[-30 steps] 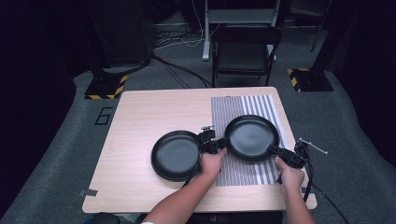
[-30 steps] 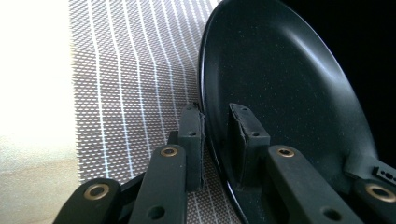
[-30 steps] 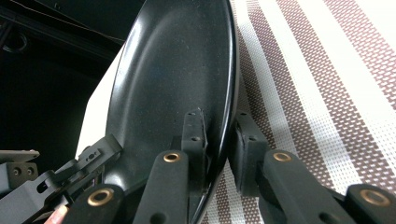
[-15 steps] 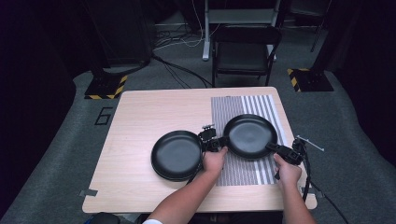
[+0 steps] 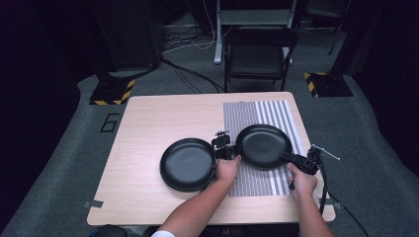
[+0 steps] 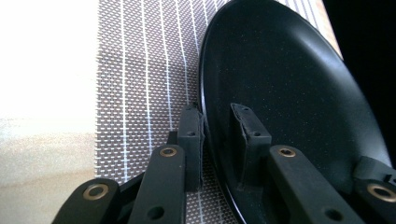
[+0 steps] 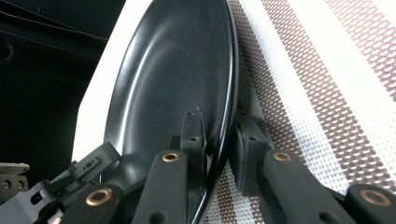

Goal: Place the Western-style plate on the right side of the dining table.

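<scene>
Left gripper (image 5: 226, 149) has its jaws straddling the left rim of the black pan (image 5: 262, 145); from the left gripper view (image 6: 217, 135) one jaw sits outside the rim and one inside the bowl, with a visible gap at the inner pad, so the pinch looks loose rather than fully seated. Just to its left, a second pan (image 5: 188, 164) rests flat on the bare wooden table (image 5: 148, 123), close beside the gripper's hand.

Centre: the held pan lies over the striped mat (image 5: 257, 185), toward the right half of the table. I cannot tell from the high view whether it is lifted or resting on the mat.

Right gripper (image 5: 301, 162) grips the pan's opposite side near the handle; the right gripper view (image 7: 219, 140) shows the jaws pressed on either side of the rim, a thin edge hold.

Risks, as judged:
- Both holds are on a smooth, sloped rim. Uneven lift between the two hands could let the rim slide out of the looser left pinch, dropping that side.
- A shift leftward could knock the held pan against the second pan, since they sit nearly edge to edge.
- If the pan drags, the mat may bunch or slide with it.
- The right cable (image 5: 323, 190) trails off the table edge and could snag.
</scene>
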{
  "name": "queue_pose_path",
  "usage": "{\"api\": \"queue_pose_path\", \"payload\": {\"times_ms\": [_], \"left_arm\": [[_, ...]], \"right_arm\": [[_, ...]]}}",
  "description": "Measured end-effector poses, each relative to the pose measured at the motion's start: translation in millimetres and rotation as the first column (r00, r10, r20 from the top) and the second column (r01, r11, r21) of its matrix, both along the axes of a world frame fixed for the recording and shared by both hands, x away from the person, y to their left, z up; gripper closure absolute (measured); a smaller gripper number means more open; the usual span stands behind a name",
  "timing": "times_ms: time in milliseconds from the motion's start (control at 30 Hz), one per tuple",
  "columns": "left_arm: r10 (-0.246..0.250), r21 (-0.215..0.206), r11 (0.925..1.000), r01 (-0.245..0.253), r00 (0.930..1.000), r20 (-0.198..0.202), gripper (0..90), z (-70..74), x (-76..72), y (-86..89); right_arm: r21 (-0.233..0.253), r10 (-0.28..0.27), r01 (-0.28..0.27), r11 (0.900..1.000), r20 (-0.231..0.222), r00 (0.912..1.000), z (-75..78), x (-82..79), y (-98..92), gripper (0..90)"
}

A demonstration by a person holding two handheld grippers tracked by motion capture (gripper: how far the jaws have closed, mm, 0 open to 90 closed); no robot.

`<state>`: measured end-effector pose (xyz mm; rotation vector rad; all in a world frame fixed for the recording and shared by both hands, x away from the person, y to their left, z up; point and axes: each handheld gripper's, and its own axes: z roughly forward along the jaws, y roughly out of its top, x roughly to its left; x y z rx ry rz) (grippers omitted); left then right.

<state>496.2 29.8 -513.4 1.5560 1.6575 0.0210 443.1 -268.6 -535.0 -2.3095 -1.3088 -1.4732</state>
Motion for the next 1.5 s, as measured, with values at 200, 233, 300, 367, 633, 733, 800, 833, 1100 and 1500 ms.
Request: {"api": "queue_pose_path", "payload": {"times_ms": [200, 233, 300, 367, 633, 733, 800, 833, 1100, 1500], "left_arm": [[0.009, -0.004, 1.0000, -0.009, 0.9999, -0.014, 74.8, -0.6, 2.8, -1.0], [0.009, -0.004, 1.0000, -0.009, 0.9999, -0.014, 74.8, -0.6, 2.8, -1.0], [-0.004, 0.013, 0.9999, 0.004, 1.0000, -0.001, 74.7, -0.7, 2.2, -1.4], [-0.002, 0.017, 0.9999, 0.002, 1.0000, -0.002, 73.8, -0.2, 1.8, -2.5], [-0.033, 0.038, 0.9988, 0.032, 0.9994, 0.014, 70.4, 0.3, 1.2, -2.2], [-0.039, 0.040, 0.9985, 0.039, 0.9991, 0.017, 70.0, 0.1, 1.9, -1.9], [-0.040, 0.039, 0.9985, 0.039, 0.9991, 0.016, 70.1, 0.2, 2.5, -1.8], [-0.036, 0.035, 0.9988, 0.035, 0.9992, 0.016, 70.0, 0.2, 2.6, -2.0], [-0.055, 0.062, 0.9966, 0.053, 0.9979, 0.034, 67.5, 3.7, 2.5, -0.5], [-0.080, 0.047, 0.9960, 0.076, 0.9934, 0.082, 56.1, 18.1, 0.6, 12.8]], "right_arm": [[-0.024, -0.015, 0.015, 1.000, -0.007, 0.9999, 3.3, 1.9, 3.2, 75.9], [-0.016, -0.018, 0.018, 1.000, -0.020, 0.9996, 5.2, 2.2, 4.6, 75.6], [-0.041, -0.008, 0.007, 0.999, -0.030, 0.9995, 5.2, 2.9, 5.3, 74.1], [-0.068, -0.002, 0.001, 0.998, -0.010, 0.9999, 4.6, 2.8, 5.9, 72.2], [-0.094, -0.021, 0.019, 0.995, -0.023, 0.9995, 8.3, 1.4, 10.6, 69.2], [-0.094, -0.026, 0.024, 0.995, -0.021, 0.9995, 8.8, 1.5, 11.6, 68.0], [-0.098, -0.027, 0.024, 0.995, -0.031, 0.9991, 10.5, 1.1, 13.0, 67.8], [-0.129, -0.016, 0.012, 0.992, -0.028, 0.9995, 11.6, 1.7, 13.7, 67.0], [-0.223, 0.008, -0.015, 0.975, -0.031, 0.9995, 17.4, 2.4, 18.4, 65.4], [-0.310, -0.025, 0.033, 0.950, 0.030, 0.9993, 34.9, -9.8, 9.7, 56.5]]}}
